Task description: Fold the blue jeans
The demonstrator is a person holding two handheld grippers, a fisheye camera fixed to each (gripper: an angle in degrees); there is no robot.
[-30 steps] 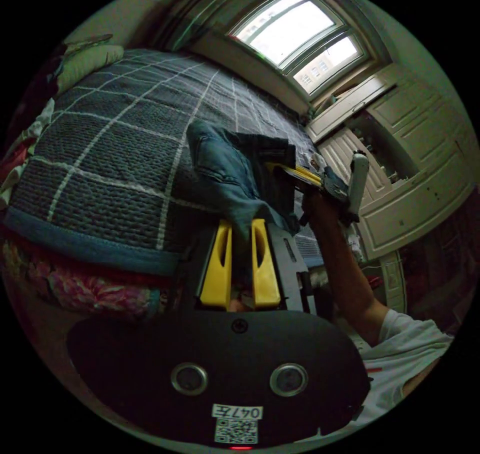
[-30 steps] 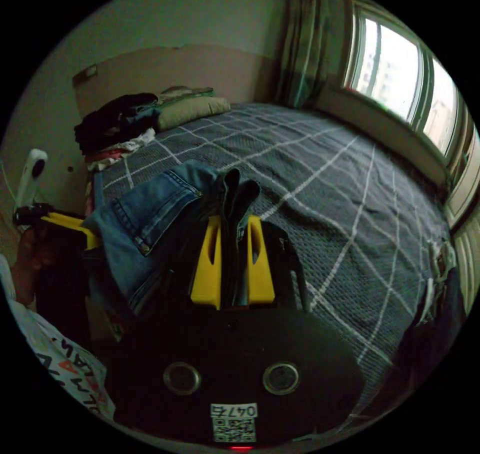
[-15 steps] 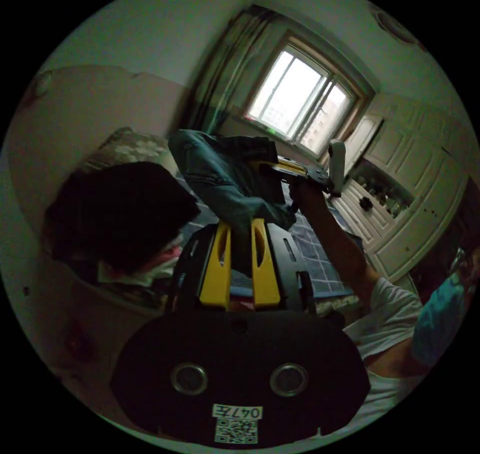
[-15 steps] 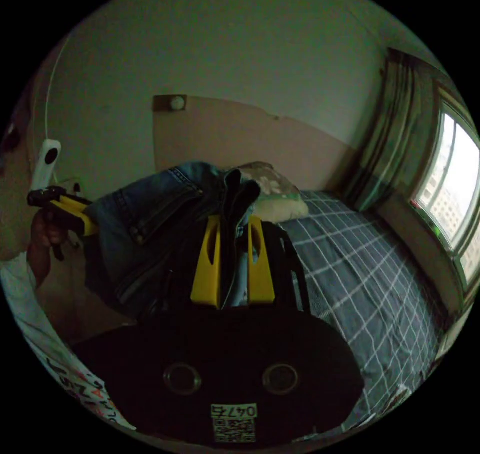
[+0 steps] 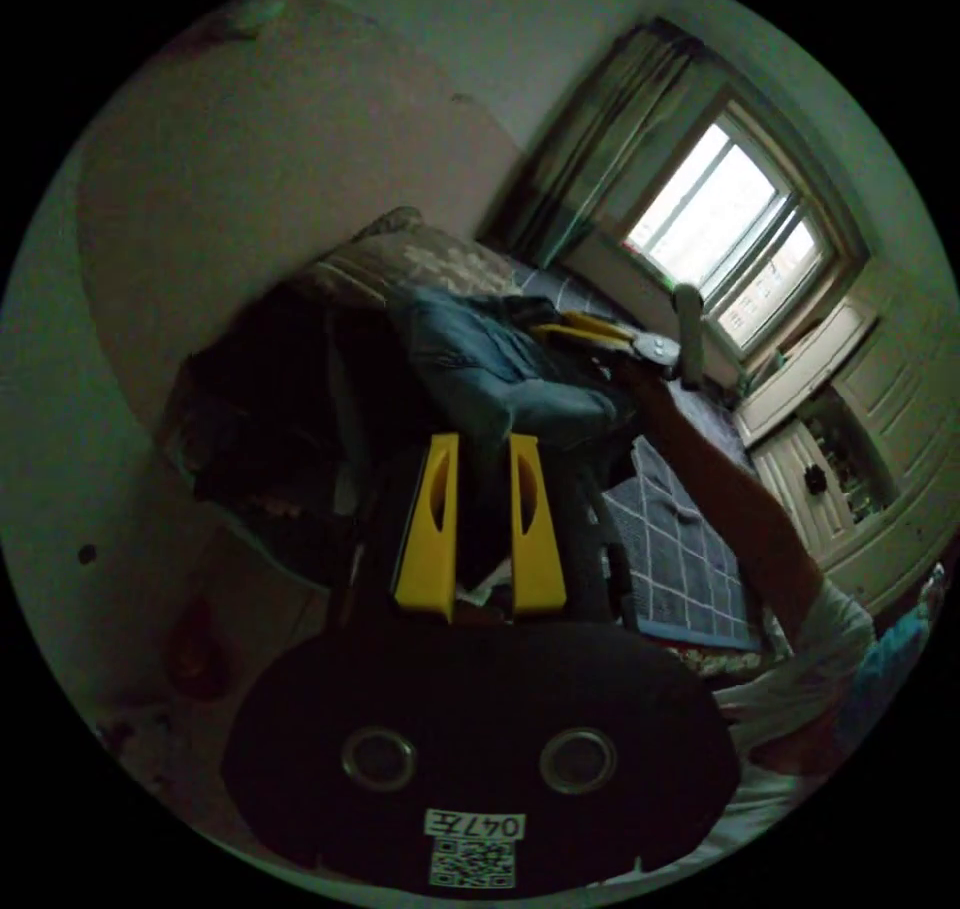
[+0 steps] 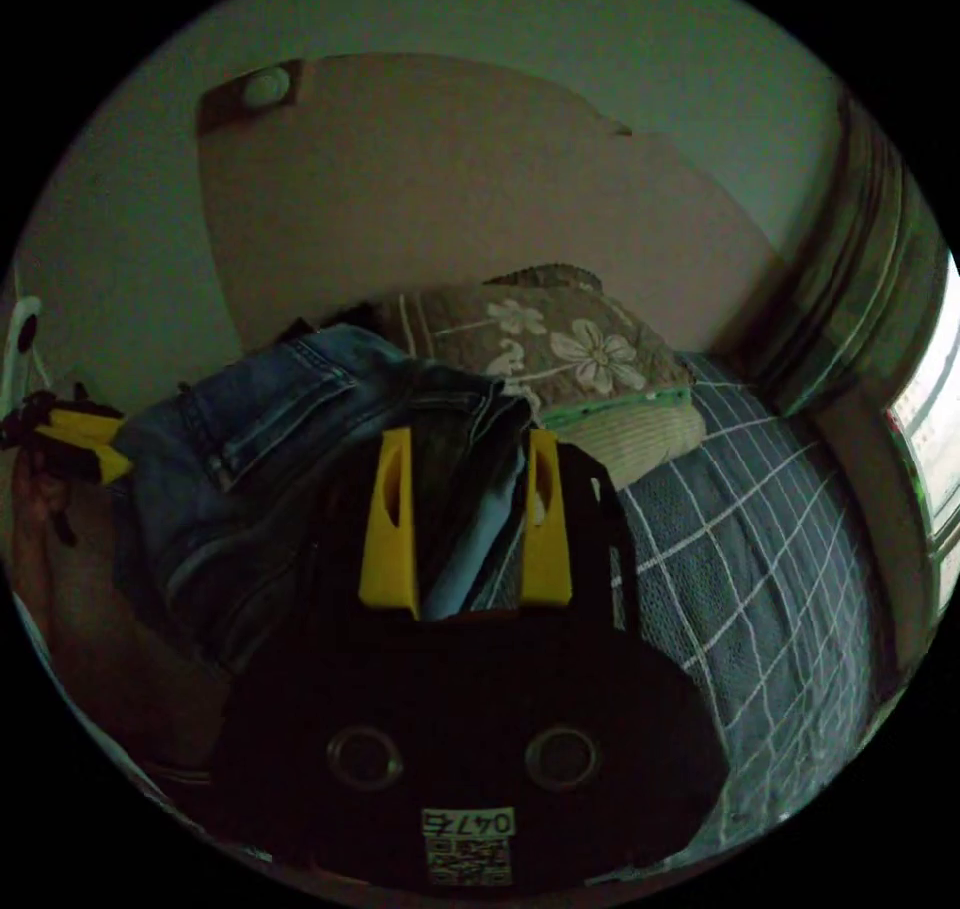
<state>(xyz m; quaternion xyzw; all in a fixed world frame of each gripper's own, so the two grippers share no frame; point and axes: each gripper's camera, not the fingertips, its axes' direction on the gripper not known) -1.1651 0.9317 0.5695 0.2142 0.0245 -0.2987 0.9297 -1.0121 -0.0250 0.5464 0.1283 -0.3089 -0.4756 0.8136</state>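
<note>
The blue jeans (image 5: 500, 379) hang bunched in the air between both grippers, above the head end of the bed. My left gripper (image 5: 485, 441) is shut on one end of them, denim running down between its yellow jaws. In the right gripper view the jeans (image 6: 260, 419) drape left from my right gripper (image 6: 470, 436), whose jaws stand wide apart with folds of denim lying loosely between them. A hand holds the right gripper (image 5: 585, 331) at the jeans' far end in the left gripper view. The left gripper (image 6: 85, 439) shows at the left edge of the right gripper view.
A floral pillow (image 6: 560, 349) lies against the brown headboard (image 6: 450, 179). A dark heap of clothes (image 5: 260, 399) sits beside the jeans. The grey checked bed cover (image 6: 740, 529) stretches toward the window (image 5: 720, 219), curtain and white cupboards (image 5: 870, 469).
Both hands have carried the jeans from over the middle of the bed to the headboard end. The right gripper's jaws have spread apart; the left gripper's gap looks only slightly wider.
</note>
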